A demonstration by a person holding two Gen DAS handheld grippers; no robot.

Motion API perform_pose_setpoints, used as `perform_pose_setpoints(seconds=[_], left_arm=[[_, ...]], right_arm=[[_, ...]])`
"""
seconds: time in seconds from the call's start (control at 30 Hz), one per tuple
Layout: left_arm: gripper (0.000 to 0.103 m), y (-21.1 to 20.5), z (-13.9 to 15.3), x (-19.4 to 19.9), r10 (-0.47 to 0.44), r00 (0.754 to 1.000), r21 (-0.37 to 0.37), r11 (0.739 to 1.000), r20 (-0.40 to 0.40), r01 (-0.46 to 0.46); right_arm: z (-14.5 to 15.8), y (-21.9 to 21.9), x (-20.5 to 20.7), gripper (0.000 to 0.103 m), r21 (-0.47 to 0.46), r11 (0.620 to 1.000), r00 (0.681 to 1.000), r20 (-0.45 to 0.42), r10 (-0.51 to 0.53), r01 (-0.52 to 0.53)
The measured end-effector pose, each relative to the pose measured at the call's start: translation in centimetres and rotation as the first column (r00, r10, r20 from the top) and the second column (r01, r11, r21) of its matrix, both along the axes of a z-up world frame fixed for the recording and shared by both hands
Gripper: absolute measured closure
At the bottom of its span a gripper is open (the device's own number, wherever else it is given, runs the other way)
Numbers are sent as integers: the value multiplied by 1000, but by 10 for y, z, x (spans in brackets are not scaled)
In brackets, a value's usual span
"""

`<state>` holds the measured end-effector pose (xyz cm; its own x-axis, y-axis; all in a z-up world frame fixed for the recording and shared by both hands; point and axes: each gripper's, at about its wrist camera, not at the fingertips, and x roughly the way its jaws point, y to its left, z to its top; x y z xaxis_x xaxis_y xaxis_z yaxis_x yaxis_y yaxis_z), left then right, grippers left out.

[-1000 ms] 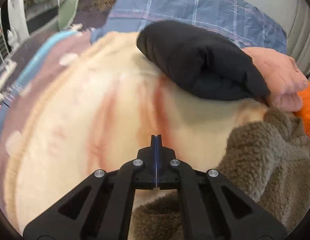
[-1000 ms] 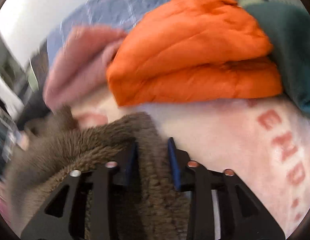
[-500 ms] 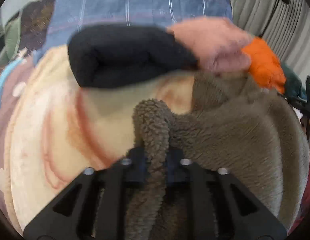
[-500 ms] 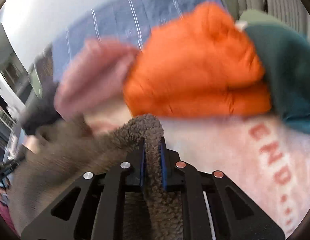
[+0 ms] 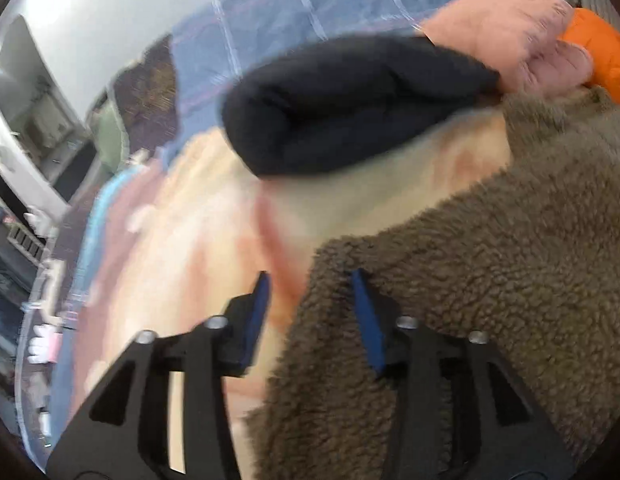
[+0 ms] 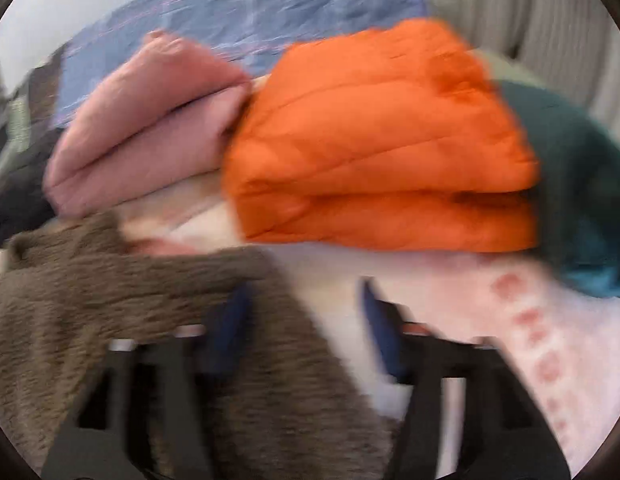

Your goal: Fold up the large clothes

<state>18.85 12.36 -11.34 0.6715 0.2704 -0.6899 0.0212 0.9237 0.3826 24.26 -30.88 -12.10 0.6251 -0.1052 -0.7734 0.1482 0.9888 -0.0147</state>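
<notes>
Left wrist view: the left gripper (image 5: 310, 304) is sitting w/ its blue-padded fingers spread apart, gripping nothing; the edge of a brown fleece garment (image 5: 490, 288) is lying between them and spreading to the right over a cream blanket w/ red print (image 5: 198, 248). Beyond, a folded black garment (image 5: 342, 104), a pink garment (image 5: 506, 32) and an orange jacket (image 5: 602, 52) are lying in a row before a blue plaid cover (image 5: 310, 12). Right wrist view, blurry: the right gripper (image 6: 306, 316) is also spread apart, the brown fleece (image 6: 110, 300) crossing its left finger. The folded orange jacket (image 6: 382, 148) is sitting btwn the pink garment (image 6: 150, 120) and a dark teal garment (image 6: 582, 184).
</notes>
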Motion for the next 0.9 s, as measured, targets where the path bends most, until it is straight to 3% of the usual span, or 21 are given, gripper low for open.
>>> perform_pose_setpoints(seconds=[0.13, 0.3, 0.4, 0.47, 0.57, 0.67, 0.73, 0.8, 0.83, 0.9], left_arm=[[46, 9, -4, -2, 10, 1000, -45, 999, -13, -11], [41, 22, -5, 9, 18, 1000, -94, 995, -19, -20], [40, 15, 6, 8, 14, 1000, -156, 988, -20, -17], [36, 20, 28, -1, 14, 1000, -217, 976, 26, -8], [30, 14, 72, -26, -39, 990, -337, 938, 133, 82], [27, -15, 109, -43, -100, 971, -388, 904, 216, 179], [27, -45, 121, -45, -143, 962, -429, 872, 234, 234], [23, -72, 119, -40, -190, 959, -473, 839, 210, 270], [21, -89, 108, -34, -206, 963, -467, 844, 173, 264], [16, -119, 68, -19, -210, 976, -401, 891, 51, 213]], right_arm=[[-10, -5, 6, 33, 37, 999, 999, -36, 4, -2], [-8, -1, 7, 31, 1, 1000, 999, -36, -3, 3], [-1, -1, 1, 31, -19, 1000, 1000, -25, -5, 4], [20, 3, -14, 31, -50, 999, 1000, 30, 0, 1], [60, 7, -49, 31, -46, 999, 977, 214, 5, 5], [98, 19, -76, 31, 81, 996, 946, 323, 18, -47], [112, 37, -83, 31, 161, 981, 940, 336, 48, -108], [114, 60, -81, 34, 171, 976, 953, 292, 79, -133], [109, 64, -76, 34, 188, 973, 960, 267, 80, -134], [77, 74, -60, 34, 205, 971, 983, 158, 88, -120]])
